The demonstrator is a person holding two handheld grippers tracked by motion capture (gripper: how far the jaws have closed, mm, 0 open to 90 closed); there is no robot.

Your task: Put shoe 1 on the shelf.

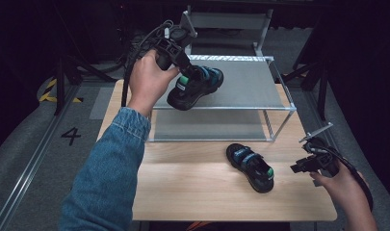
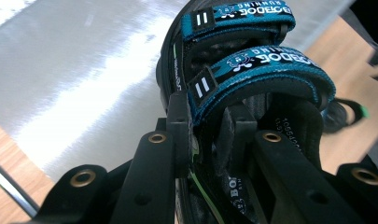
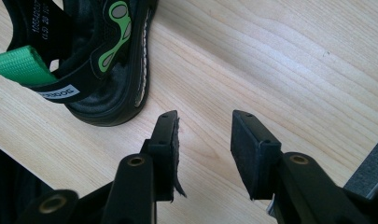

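Note:
A black sandal (image 1: 198, 85) with teal straps hangs tilted over the front left part of the rack's top shelf (image 1: 250, 86). My left gripper (image 1: 189, 72) is shut on it from the heel side. In the left gripper view the jaws of the left gripper (image 2: 210, 119) pinch the sandal's (image 2: 252, 70) side wall below the straps. Whether the sole touches the shelf I cannot tell. The matching sandal (image 1: 250, 166) lies on the wooden table (image 1: 192, 185). My right gripper (image 1: 296, 168) is open just right of it, its jaws (image 3: 203, 133) apart over bare wood beside that sandal's (image 3: 102, 60) heel.
The metal rack has a lower shelf (image 1: 209, 126) under the top one and stands at the back of the table. A grey frame (image 1: 226, 21) stands behind it. The table's front edge and right corner lie close to my right hand.

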